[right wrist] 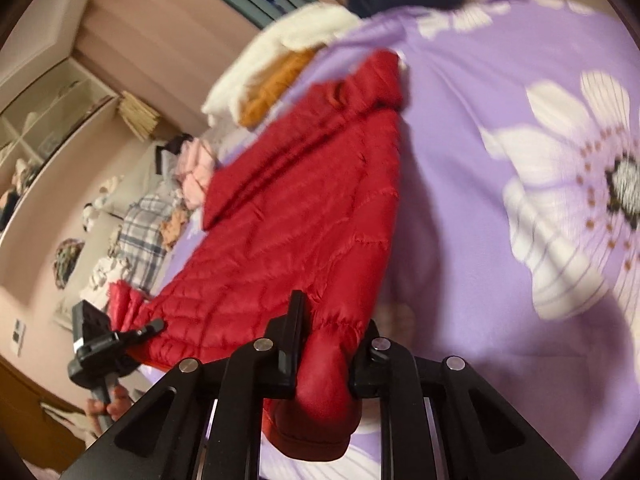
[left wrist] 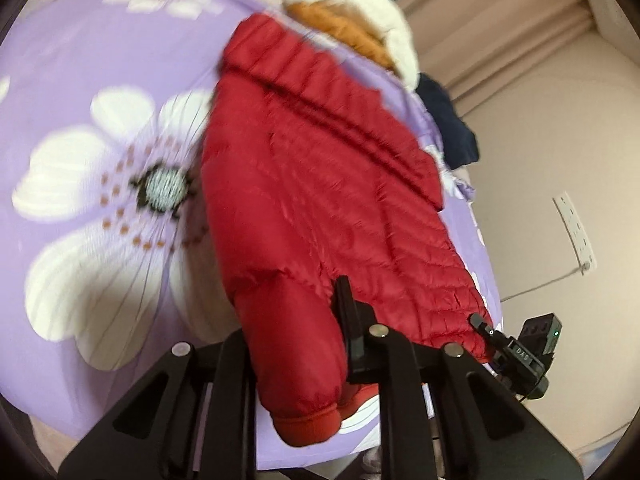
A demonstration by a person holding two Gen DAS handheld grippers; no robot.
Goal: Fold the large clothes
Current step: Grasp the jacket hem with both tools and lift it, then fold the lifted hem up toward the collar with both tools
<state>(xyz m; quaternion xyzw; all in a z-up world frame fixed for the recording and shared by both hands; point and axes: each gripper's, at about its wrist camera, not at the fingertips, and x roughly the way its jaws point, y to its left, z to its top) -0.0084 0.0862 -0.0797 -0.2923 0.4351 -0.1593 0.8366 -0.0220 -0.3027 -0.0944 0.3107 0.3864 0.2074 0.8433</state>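
A red quilted puffer jacket (left wrist: 320, 200) lies on a purple bed sheet with big white flowers (left wrist: 80, 92). My left gripper (left wrist: 296, 320) is shut on one red sleeve near its cuff (left wrist: 312, 424); the left finger is hidden behind the sleeve. In the right wrist view the jacket (right wrist: 296, 208) stretches away from me, and my right gripper (right wrist: 328, 344) is shut on the other sleeve, whose cuff (right wrist: 312, 436) hangs below the fingers. The right gripper also shows in the left wrist view (left wrist: 480, 322) at the jacket's hem, and the left one in the right wrist view (right wrist: 156, 326).
A white fleece and an orange garment (left wrist: 348, 28) and a dark navy garment (left wrist: 452, 120) lie at the far side of the bed. More clothes, plaid and pink (right wrist: 148, 216), are piled along the bed's left edge. A wall socket strip (left wrist: 576, 228) is on the wall.
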